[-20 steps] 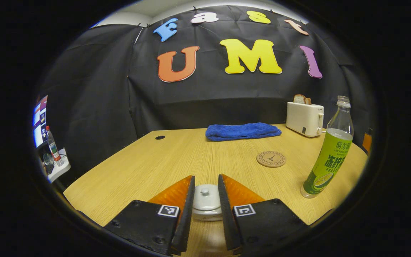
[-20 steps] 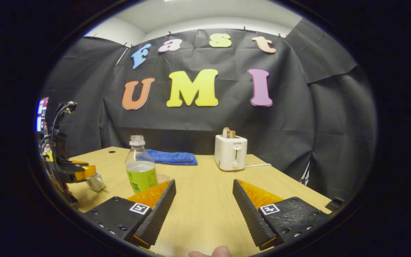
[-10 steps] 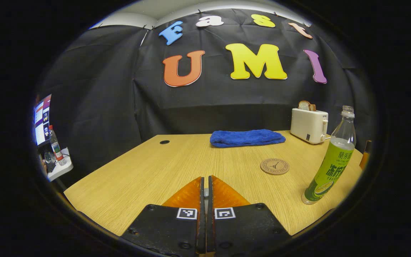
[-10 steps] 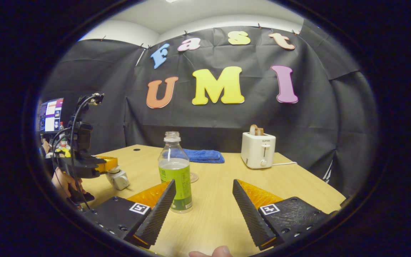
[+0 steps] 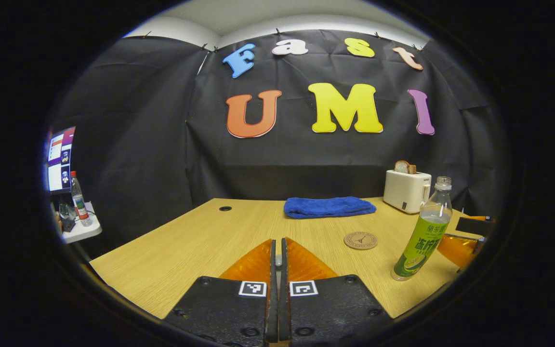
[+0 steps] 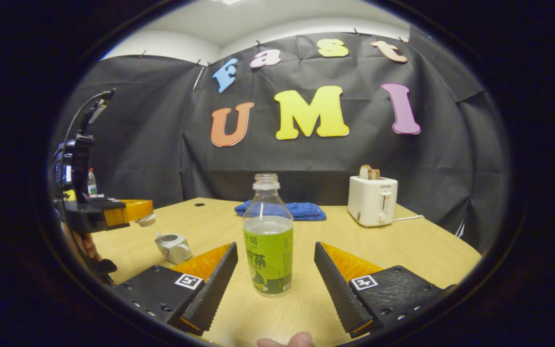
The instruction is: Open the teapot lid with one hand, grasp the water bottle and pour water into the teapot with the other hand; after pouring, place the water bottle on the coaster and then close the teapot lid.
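My left gripper [image 5: 278,242] is shut on the white teapot lid's knob [image 5: 278,260], a thin sliver between its fingers. In the right gripper view the left gripper [image 6: 138,211] holds that lid [image 6: 146,220] in the air, above and left of the small white teapot [image 6: 174,246], which stands open on the table. The water bottle [image 6: 268,241], uncapped with a green label, stands upright just ahead of my right gripper [image 6: 275,247], whose fingers are open on either side of it without touching. In the left gripper view the bottle [image 5: 422,236] stands at the right, with the round coaster [image 5: 360,240] to its left.
A folded blue towel [image 5: 329,206] lies at the back of the wooden table [image 5: 186,246]. A white toaster [image 6: 373,200] with bread stands at the back right, its cord trailing right. A side shelf with a bottle [image 5: 79,197] sits beyond the table's left edge.
My left gripper went from open around the lid to shut on its knob, then lifted the lid off the teapot. My right gripper swung left until the bottle stood centred ahead of its open fingers.
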`<state>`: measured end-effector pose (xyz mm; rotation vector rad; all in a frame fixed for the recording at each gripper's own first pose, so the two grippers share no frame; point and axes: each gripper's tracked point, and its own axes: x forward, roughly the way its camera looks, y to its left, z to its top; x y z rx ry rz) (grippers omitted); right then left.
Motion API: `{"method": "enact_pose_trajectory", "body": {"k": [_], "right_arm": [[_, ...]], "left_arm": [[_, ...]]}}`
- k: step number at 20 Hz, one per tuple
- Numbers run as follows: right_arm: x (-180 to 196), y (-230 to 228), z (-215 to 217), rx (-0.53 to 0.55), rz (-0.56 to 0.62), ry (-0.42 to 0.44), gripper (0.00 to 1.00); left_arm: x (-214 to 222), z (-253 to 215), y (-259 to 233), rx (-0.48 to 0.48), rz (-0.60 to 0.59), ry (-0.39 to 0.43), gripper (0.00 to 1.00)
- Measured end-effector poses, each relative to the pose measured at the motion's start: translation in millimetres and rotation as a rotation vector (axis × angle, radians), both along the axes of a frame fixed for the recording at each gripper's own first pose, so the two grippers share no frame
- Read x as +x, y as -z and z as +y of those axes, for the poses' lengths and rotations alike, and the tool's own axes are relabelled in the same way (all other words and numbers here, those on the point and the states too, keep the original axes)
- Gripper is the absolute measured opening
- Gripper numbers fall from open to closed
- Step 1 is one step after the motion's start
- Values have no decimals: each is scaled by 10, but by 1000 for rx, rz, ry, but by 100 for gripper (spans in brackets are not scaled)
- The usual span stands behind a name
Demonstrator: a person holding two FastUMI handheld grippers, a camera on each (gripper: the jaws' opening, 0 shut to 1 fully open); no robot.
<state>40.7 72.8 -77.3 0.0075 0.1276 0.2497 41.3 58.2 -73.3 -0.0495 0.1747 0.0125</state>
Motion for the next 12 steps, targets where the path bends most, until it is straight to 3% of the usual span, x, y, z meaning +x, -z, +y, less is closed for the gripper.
{"method": "enact_pose_trajectory", "body": {"k": [9, 12], "right_arm": [[305, 343, 153, -17, 105, 41, 97], [342, 378, 195, -8, 113, 44, 91]], "left_arm": [[-52, 128, -8, -19, -11, 3, 4], [-41, 185, -28, -21, -21, 6, 4]]}}
